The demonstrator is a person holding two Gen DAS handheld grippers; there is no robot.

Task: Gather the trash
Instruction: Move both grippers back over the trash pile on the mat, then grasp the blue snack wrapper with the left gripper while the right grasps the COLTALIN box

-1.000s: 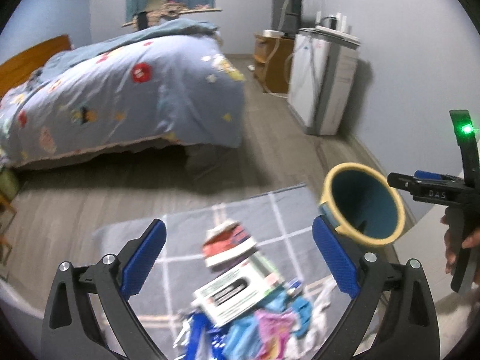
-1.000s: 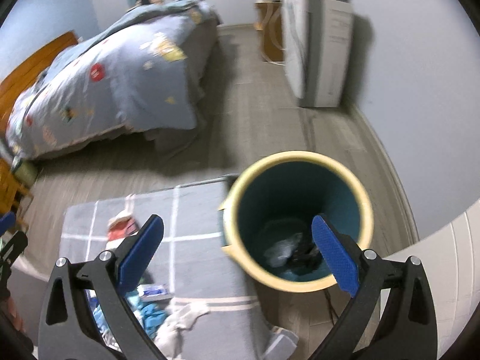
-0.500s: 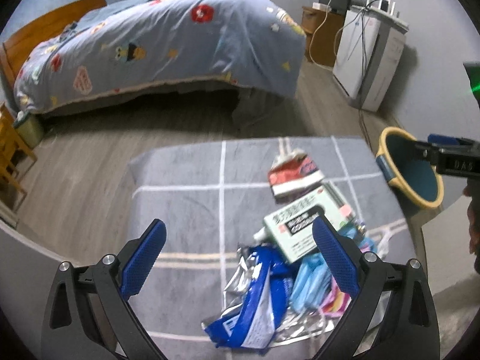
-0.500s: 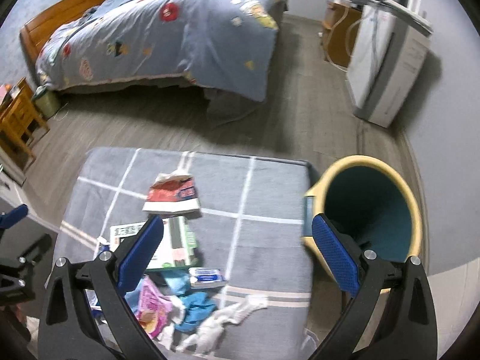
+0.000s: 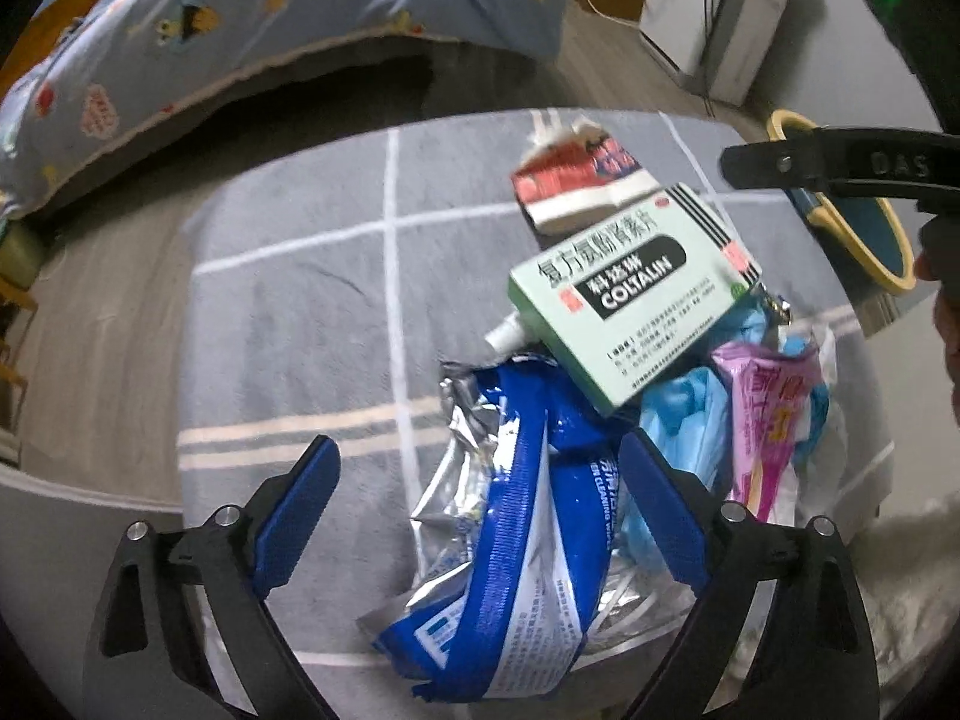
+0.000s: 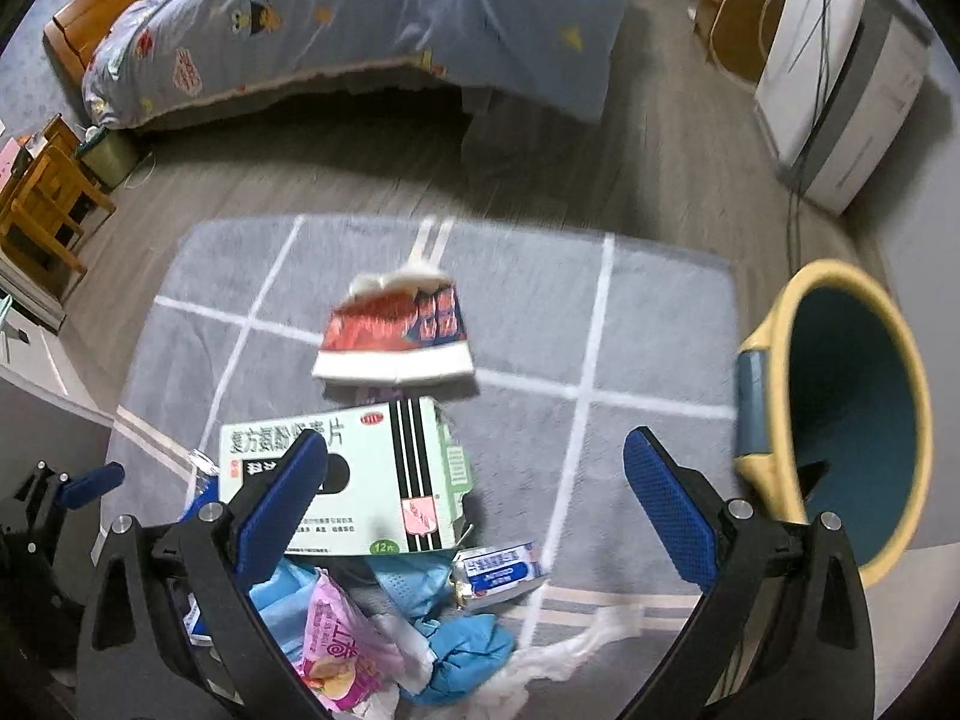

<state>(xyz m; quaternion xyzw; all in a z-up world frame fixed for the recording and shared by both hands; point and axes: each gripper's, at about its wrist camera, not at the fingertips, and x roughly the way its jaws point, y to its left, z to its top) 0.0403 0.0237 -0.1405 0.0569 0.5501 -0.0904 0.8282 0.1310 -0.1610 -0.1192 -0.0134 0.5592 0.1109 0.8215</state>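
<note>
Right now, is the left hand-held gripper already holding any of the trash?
No, the left hand-held gripper is open, with the blue foil wrapper lying loose on the rug between its fingers.

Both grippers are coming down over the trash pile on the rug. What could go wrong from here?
1. The left gripper is open over the blue foil wrapper, which lies under a corner of the green medicine box; lifting the wrapper may drag or flip the box.
2. The pile is tangled: pink packet, blue cloth and white tissue overlap, so the right gripper may pinch several things.
3. The bin sits off the rug edge; loose pieces could drop on the way.
</note>
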